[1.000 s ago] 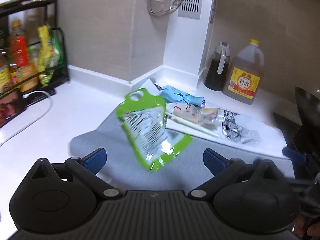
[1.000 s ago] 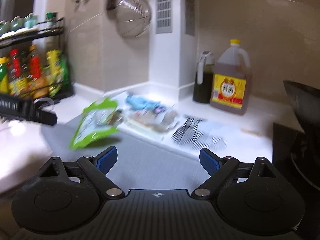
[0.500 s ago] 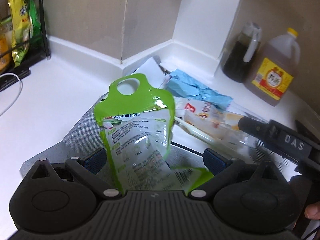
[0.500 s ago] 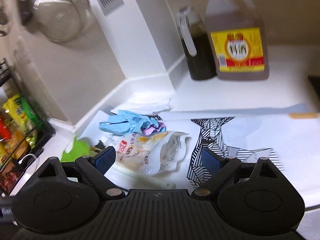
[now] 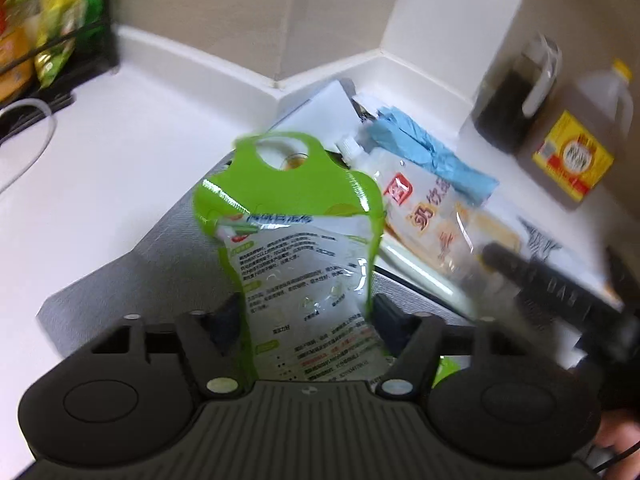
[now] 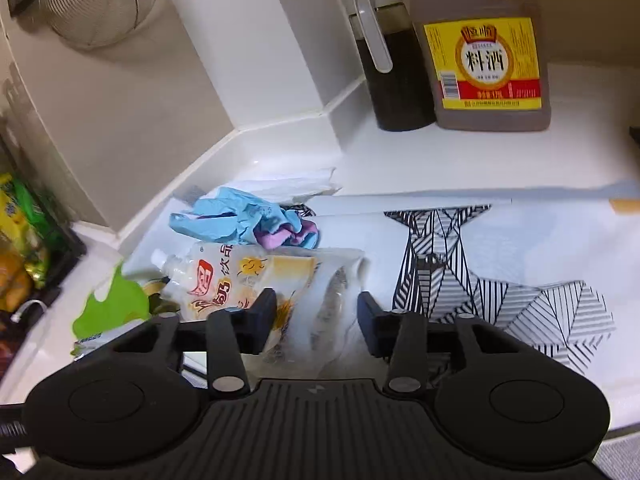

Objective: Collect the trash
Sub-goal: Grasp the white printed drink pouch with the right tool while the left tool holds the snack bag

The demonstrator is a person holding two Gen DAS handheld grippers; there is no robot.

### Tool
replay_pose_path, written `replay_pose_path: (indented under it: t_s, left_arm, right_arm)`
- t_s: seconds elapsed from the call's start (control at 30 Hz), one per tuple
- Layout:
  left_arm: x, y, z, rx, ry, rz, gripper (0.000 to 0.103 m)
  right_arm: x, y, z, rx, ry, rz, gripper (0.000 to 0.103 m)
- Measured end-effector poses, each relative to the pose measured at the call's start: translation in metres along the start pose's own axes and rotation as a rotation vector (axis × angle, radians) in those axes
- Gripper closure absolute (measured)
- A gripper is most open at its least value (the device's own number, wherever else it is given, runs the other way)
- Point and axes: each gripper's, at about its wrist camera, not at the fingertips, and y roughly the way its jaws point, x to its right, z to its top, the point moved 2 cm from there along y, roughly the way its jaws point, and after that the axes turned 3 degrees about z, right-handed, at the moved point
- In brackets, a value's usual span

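A green-and-clear refill pouch (image 5: 296, 248) stands bowed on the grey mat (image 5: 140, 280). My left gripper (image 5: 306, 320) is closing on it, both pads against its side edges. Its green top also shows in the right wrist view (image 6: 112, 308). A clear drink pouch with red print (image 6: 248, 276) lies beside it on the patterned paper (image 6: 480, 272). My right gripper (image 6: 316, 316) is closing over that pouch's crumpled clear end, plastic filling the gap from pad to pad. A crumpled blue glove (image 6: 224, 220) lies behind the drink pouch. The right gripper's black body (image 5: 560, 296) crosses the left wrist view.
A cooking-wine jug (image 6: 484, 60) and a dark oil bottle (image 6: 392, 72) stand at the back wall. White tissue (image 6: 296, 184) lies behind the glove. A wire rack of packets (image 5: 52, 28) with a white cable is at the left. A strainer (image 6: 96, 0) hangs on the wall.
Both grippers came forward and down onto the trash pile. Their jaws narrowed from wide apart: the left around the green pouch, the right around the drink pouch.
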Motion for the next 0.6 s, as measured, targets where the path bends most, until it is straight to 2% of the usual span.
replay_pose_path:
  t_s: [0.07, 0.1, 0.13, 0.17, 0.23, 0.33, 0.47, 0.6]
  left_arm:
    - [-0.002, -0.013, 0.0, 0.036, 0.003, 0.008, 0.052]
    - [-0.002, -0.019, -0.001, 0.051, 0.008, 0.014, 0.057]
    - [-0.004, -0.025, -0.002, 0.062, 0.007, 0.016, 0.057]
    - [-0.006, -0.03, -0.003, 0.073, 0.001, 0.013, 0.058]
    - [-0.01, -0.04, -0.006, 0.09, -0.008, 0.007, 0.058]
    - [-0.012, -0.052, -0.011, 0.109, -0.008, 0.0, 0.058]
    - [-0.015, -0.067, -0.021, 0.122, 0.001, -0.012, 0.058]
    - [-0.018, -0.09, -0.036, 0.154, 0.024, -0.026, 0.058]
  right_arm:
    - [0.003, -0.01, -0.003, 0.017, 0.005, 0.0, 0.069]
    - [0.004, -0.015, -0.003, 0.032, 0.002, -0.005, 0.07]
    - [0.005, -0.022, -0.004, 0.053, -0.003, -0.018, 0.075]
    - [0.005, -0.03, -0.004, 0.078, -0.008, -0.024, 0.094]
    - [0.008, -0.047, -0.005, 0.12, 0.0, -0.01, 0.094]
    - [0.01, -0.07, -0.009, 0.19, -0.038, -0.044, 0.095]
    - [0.019, -0.096, -0.017, 0.224, -0.045, -0.08, 0.095]
    - [0.035, -0.135, -0.032, 0.228, -0.018, -0.157, 0.094]
